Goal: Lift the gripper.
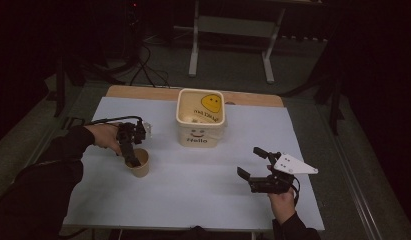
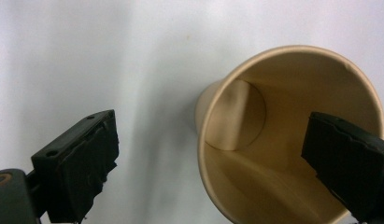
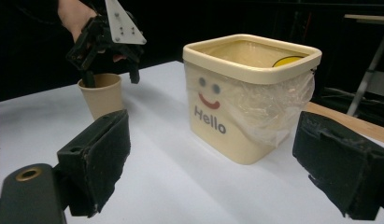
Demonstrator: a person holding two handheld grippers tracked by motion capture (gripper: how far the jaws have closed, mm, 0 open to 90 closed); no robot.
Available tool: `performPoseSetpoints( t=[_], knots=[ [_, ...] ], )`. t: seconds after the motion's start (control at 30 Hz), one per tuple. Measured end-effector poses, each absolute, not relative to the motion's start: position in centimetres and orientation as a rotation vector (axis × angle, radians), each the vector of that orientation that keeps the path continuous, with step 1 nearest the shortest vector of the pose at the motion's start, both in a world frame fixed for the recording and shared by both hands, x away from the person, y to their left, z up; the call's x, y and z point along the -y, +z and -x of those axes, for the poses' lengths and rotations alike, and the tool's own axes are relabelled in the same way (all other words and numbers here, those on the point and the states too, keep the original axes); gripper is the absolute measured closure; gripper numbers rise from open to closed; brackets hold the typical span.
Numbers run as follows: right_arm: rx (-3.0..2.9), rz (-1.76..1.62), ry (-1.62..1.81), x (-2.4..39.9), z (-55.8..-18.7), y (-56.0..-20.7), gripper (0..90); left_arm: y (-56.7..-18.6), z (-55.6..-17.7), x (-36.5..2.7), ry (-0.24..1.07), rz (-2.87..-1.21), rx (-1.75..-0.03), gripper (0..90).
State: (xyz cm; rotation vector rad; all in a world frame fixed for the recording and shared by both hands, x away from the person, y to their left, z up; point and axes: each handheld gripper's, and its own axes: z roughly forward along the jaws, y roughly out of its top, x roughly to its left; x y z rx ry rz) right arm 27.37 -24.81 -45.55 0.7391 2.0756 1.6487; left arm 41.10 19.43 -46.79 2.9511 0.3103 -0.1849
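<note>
White sheeting covers the table [image 1: 193,200] under a dark room, and left of centre in the high view my left gripper [image 1: 132,152] straddles the rim of the paper cup [image 1: 140,162], jaws wide, one inside and one outside the wall. It looks like the grasp step: next I'd pinch that wall gently, while my right gripper [image 1: 253,165] hovers wide and empty lower right, facing the Hello bucket [image 1: 200,117].

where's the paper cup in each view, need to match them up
High view: the paper cup stands left of centre on the white table, under the left hand-held gripper.
Left gripper view: it sits on the right, seen from above into its bare inside, one jaw inside its rim, the other outside.
Right gripper view: upper left, below the other gripper.
Shared landmark: the white table; the "Hello" bucket joins two views.
</note>
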Motion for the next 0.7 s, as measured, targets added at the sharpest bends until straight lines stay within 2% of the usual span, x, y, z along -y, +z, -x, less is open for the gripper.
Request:
performPoseSetpoints(
  t=[0.37, 0.7],
  knots=[
    [-2.081, -0.746, 1.648, 24.8, -27.4, -45.6, 11.1, -46.2, -41.0, -19.0, -0.191, -2.957, -0.324, 4.9],
    [-2.095, -0.746, 1.647, 24.8, -27.4, -45.6, 11.2, -43.6, -40.8, -19.0, -0.165, -2.943, -0.314, 4.8]
  ],
)
